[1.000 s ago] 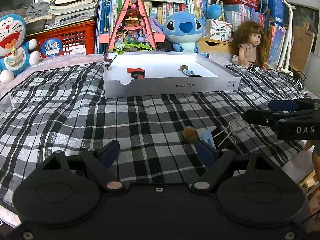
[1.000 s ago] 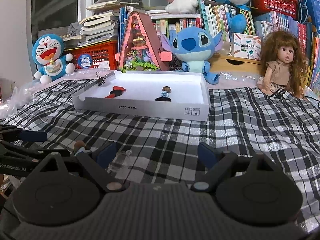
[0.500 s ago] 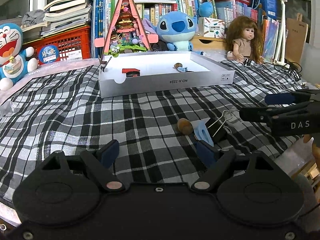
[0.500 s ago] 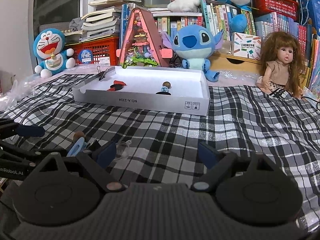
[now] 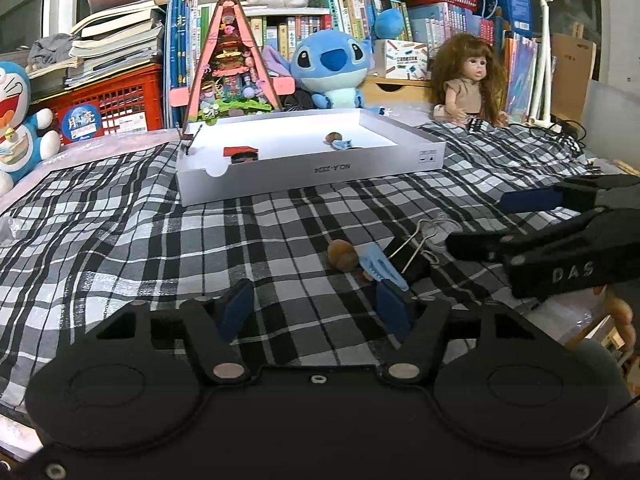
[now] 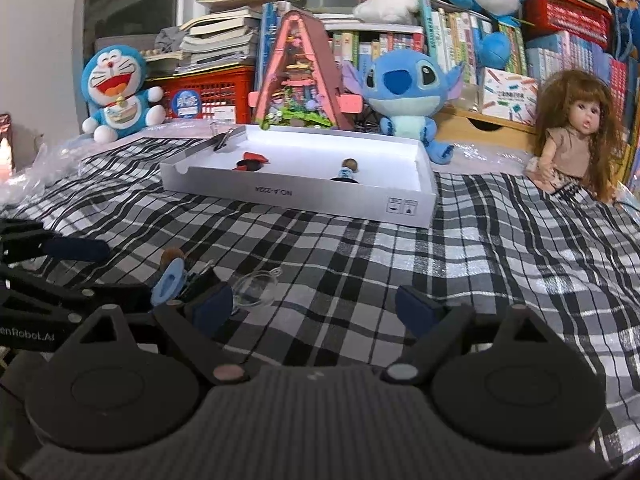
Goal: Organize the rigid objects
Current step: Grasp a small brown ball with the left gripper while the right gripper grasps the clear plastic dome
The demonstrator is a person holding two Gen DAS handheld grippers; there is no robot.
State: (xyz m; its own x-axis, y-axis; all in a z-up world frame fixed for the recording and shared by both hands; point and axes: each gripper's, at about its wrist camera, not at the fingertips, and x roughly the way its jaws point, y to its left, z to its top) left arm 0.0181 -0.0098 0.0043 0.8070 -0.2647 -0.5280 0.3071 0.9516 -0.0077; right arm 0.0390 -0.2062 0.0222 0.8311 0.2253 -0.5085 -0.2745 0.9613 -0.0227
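Cluttered room, dim indoor light
Packed bookshelves [image 5: 360, 16] at twelve o'clock; dark window [image 6: 128, 8] at ten; checked cloth [image 6: 500, 248] covers the bench.

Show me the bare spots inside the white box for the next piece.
White box: free floor lies between the red-black piece and the brown bead, plus the far back strip. Crowded around the bead and blue clip.

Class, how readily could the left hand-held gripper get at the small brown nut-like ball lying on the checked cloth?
Probably yes. The left hand-held gripper is open and the small brown nut-like ball lies just ahead, slightly right of centre. Bare checked cloth lies between; only the light blue plastic clip touching its right side crowds it.
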